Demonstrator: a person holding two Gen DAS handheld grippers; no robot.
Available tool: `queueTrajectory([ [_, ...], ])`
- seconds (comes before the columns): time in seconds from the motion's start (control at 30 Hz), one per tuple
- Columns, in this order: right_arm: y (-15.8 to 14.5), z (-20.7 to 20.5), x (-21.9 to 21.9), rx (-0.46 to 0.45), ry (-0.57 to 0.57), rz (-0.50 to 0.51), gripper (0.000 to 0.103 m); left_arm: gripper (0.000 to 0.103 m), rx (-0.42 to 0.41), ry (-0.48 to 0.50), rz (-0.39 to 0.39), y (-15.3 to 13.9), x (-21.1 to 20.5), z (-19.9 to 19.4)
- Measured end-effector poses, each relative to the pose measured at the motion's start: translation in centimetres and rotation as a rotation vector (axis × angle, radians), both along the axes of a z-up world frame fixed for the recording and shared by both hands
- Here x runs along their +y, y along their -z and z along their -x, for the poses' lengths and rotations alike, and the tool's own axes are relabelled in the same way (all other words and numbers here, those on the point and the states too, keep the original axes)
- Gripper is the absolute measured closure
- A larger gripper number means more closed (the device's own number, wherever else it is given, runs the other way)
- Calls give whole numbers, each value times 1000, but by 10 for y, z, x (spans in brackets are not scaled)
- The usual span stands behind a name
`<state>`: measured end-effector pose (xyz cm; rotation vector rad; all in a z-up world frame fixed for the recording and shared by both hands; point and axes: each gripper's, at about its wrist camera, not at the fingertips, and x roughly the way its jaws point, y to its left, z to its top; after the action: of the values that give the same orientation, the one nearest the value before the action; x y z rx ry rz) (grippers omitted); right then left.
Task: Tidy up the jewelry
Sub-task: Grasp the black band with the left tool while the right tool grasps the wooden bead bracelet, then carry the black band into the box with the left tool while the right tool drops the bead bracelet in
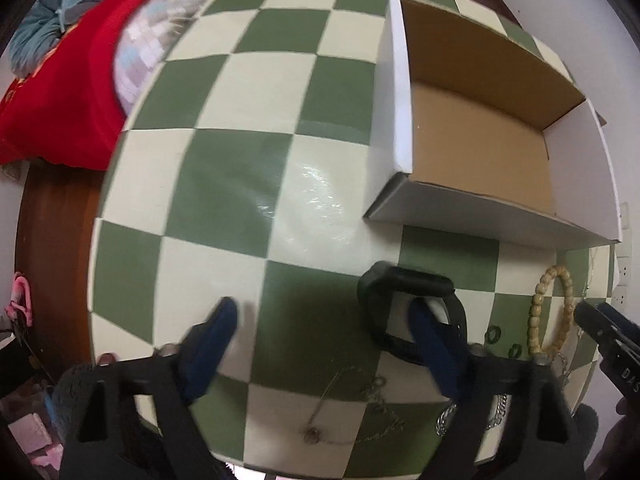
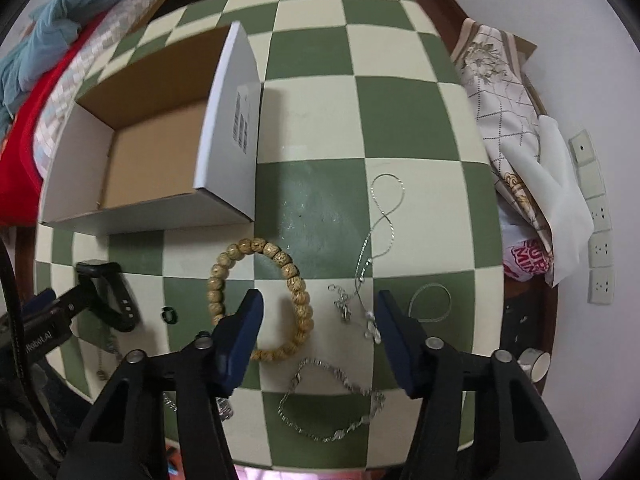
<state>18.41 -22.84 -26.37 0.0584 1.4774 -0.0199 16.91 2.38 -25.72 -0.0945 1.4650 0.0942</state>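
knobbly wooden bead bracelet (image 2: 260, 300) loops round; cardboard box (image 2: 156, 160) matte

Open box (image 2: 152, 160) behind bead bracelet (image 2: 260, 300), wristband (image 2: 112, 300) left, chains (image 2: 376, 232) right

The checkered table (image 2: 400, 120) carries one open cardboard box (image 2: 160, 152), one wooden bead bracelet (image 2: 296, 280), one black wristband (image 2: 116, 300), two small green rings (image 1: 493, 335), and several thin chains (image 2: 380, 216).
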Motion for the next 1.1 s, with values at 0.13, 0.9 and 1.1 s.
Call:
queueTrajectory([
  [0.13, 16, -6, 1, 19, -19, 13, 56, 49, 5, 10, 6, 5, -3, -2],
  [0.9, -14, 13, 24, -145, -32, -27, 94, 101, -179, 99, -165, -40, -16, 13],
  [1.1, -47, 24, 34, -216, -30, 8, 94, 101, -244, 86, -172, -67, -19, 19],
])
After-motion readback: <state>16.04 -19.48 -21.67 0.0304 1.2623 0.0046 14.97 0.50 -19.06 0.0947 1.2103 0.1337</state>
